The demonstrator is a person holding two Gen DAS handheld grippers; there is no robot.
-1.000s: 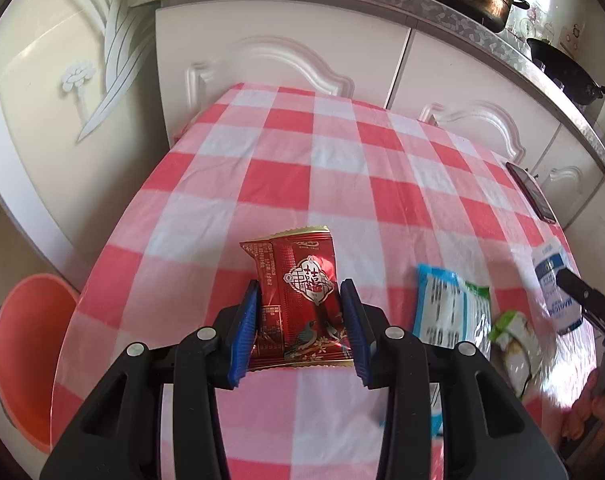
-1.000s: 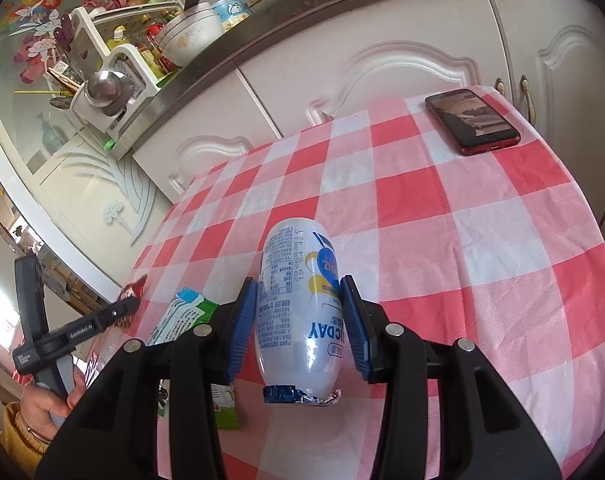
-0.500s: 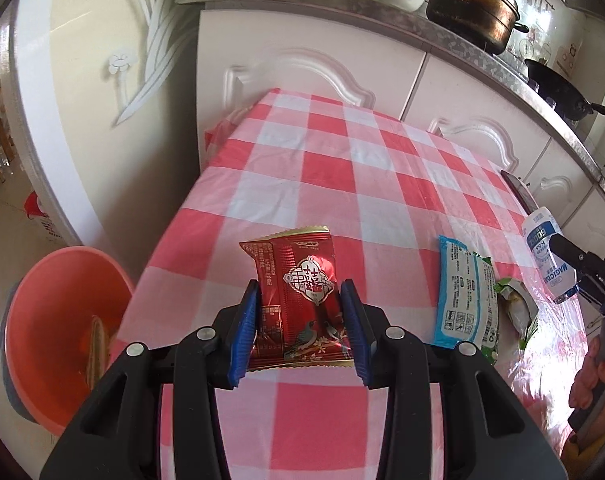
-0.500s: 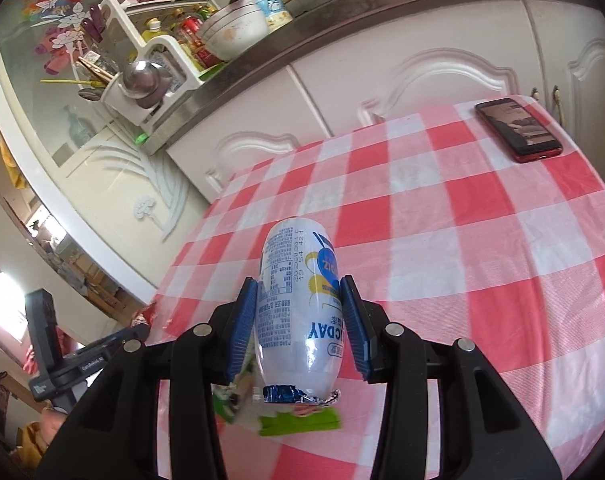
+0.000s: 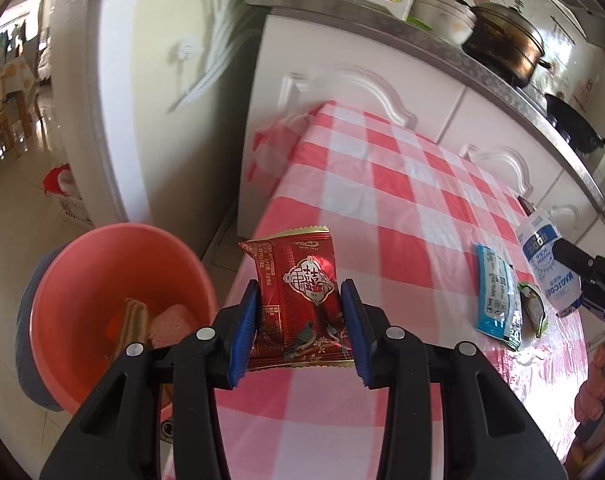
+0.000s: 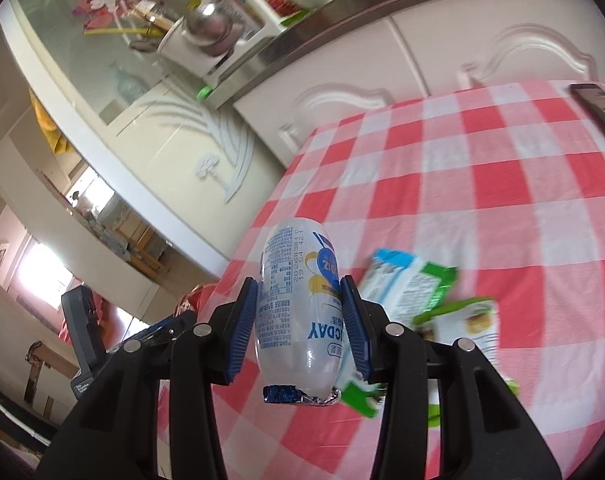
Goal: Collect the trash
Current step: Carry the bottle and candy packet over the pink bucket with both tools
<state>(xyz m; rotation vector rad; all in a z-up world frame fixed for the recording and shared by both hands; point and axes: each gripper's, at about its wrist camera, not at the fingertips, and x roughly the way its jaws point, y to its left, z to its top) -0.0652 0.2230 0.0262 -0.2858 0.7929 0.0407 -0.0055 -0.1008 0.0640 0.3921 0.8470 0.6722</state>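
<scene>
My left gripper (image 5: 298, 312) is shut on a red snack packet (image 5: 300, 304) and holds it above the table's left edge, beside an orange bin (image 5: 82, 276) on the floor that has scraps in it. My right gripper (image 6: 300, 316) is shut on a white yogurt bottle (image 6: 298, 304) above the checked tablecloth; this bottle also shows in the left wrist view (image 5: 546, 260). A blue-white wrapper (image 5: 496, 292) and a green-white wrapper (image 5: 532, 304) lie on the table; they also show in the right wrist view, blue-white wrapper (image 6: 402, 284), green-white wrapper (image 6: 462, 328).
The red-and-white checked table (image 5: 382, 200) stands against white kitchen cabinets (image 5: 342, 80). A phone (image 6: 598, 110) lies at the table's far right. A pot (image 5: 502, 48) and pan (image 5: 574, 124) sit on the counter. A glass-fronted white door (image 5: 150, 80) rises left of the table.
Both grippers have moved left, still holding their items. The left one now hangs at the table's left edge with the orange bin much closer; the right one has crossed over the wrappers.
</scene>
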